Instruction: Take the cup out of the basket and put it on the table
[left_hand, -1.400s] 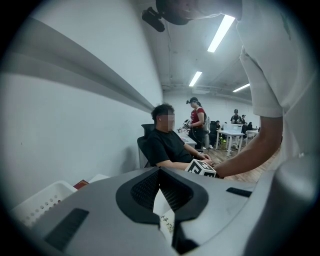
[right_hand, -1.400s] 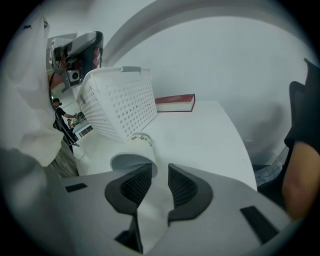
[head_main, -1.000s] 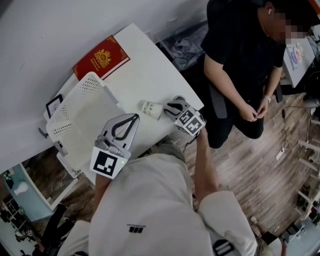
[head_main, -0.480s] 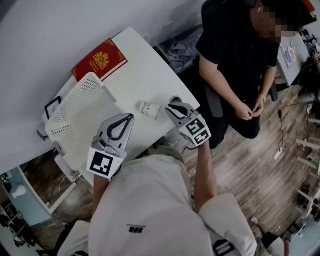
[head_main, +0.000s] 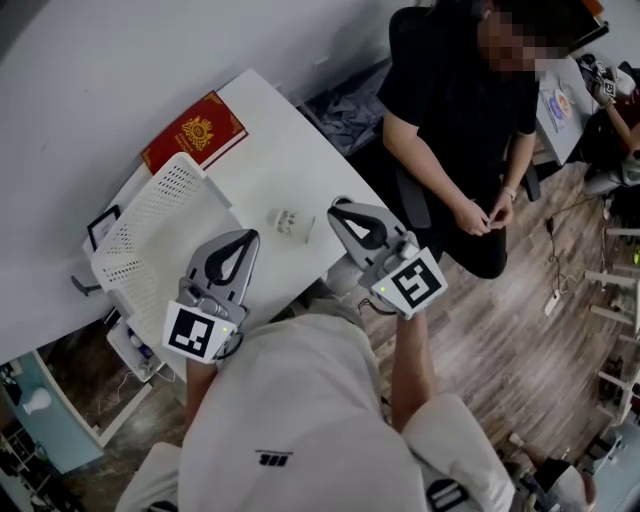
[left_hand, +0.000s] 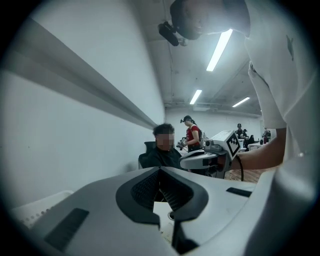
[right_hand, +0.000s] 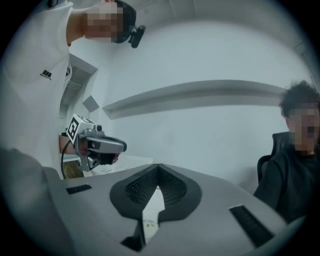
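Left gripper (head_main: 246, 238): jaws pressed together at the tips, nothing between them; it hangs over the table's near edge.
Right gripper (head_main: 338, 208): jaws closing onto each other, tips meeting, empty.
Cup (head_main: 291, 224): lies on its side on the table (head_main: 290, 150), outside the basket, between the two grippers' tips, just left of the right one, touching neither.
Basket (head_main: 150, 235): white, perforated, just left of the left gripper.
Red book (head_main: 195, 132): beyond the basket, well ahead of the left gripper.
Person in black (head_main: 450, 110): seated past the table's edge, right of the right gripper.
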